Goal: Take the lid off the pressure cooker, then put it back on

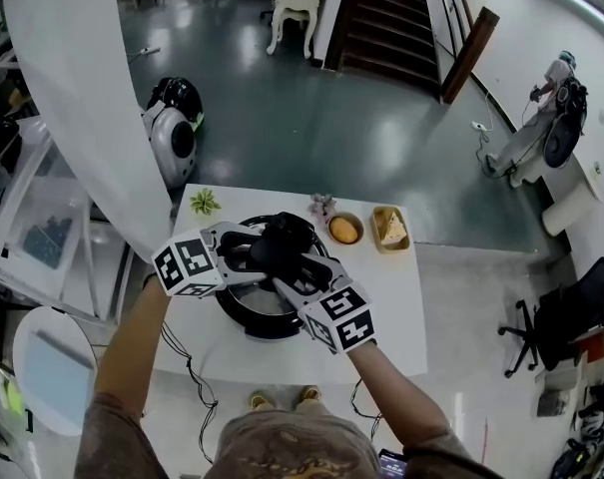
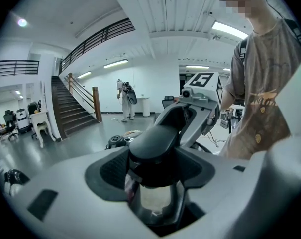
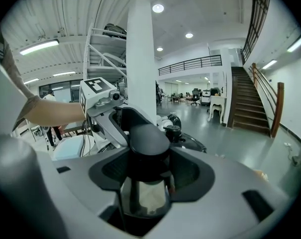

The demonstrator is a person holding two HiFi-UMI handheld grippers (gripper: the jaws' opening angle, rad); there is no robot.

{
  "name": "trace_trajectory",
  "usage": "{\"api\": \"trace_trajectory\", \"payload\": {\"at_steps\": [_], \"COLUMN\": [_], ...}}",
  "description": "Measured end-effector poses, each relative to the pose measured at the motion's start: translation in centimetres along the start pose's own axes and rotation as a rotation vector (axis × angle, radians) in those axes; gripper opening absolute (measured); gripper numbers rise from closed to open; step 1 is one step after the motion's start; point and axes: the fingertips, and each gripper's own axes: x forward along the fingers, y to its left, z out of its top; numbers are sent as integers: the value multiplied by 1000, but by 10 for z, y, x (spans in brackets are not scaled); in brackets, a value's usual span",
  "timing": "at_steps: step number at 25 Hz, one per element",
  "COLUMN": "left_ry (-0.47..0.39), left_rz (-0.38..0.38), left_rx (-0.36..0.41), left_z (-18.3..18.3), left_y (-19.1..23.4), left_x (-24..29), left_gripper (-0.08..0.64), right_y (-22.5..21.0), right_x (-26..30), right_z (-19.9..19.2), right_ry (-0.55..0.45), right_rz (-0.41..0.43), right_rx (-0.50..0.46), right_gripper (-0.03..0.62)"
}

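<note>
A black pressure cooker (image 1: 267, 319) stands in the middle of a white table (image 1: 396, 317). Its lid has a black handle (image 1: 277, 249) on top. My left gripper (image 1: 260, 252) reaches in from the left and is shut on that handle (image 2: 157, 143). My right gripper (image 1: 294, 267) comes from the near right and is shut on the same handle (image 3: 149, 141). Each gripper view shows the other gripper just across the handle: the right gripper (image 2: 197, 101), the left gripper (image 3: 103, 106). The dark lid surface with its valve (image 3: 173, 131) shows behind. Whether the lid sits on the pot or is raised I cannot tell.
Behind the cooker are a bowl with an orange item (image 1: 344, 230), a small container with a yellowish item (image 1: 389, 228), a pink object (image 1: 323, 204) and a small green plant (image 1: 204, 203). A white pillar (image 1: 82, 88) rises at the left. Cables (image 1: 187, 367) hang off the near edge.
</note>
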Motion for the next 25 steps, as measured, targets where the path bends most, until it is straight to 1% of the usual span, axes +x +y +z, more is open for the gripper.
{"api": "trace_trajectory", "payload": {"at_steps": [6, 20, 25], "left_ry": [3, 22, 30], "left_rz": [98, 370, 442], "left_rx": [-39, -173, -209], "left_z": [1, -5, -5], "left_y": [1, 2, 1], "left_x": [2, -5, -5], "left_gripper": [281, 281, 281], "right_y": [-6, -8, -8], "right_x": [0, 10, 11], "right_z": [0, 2, 3], "right_ry": [-8, -17, -16], "right_rz": [83, 329, 408], "right_rx": [-49, -197, -225], "right_gripper": [241, 241, 241]}}
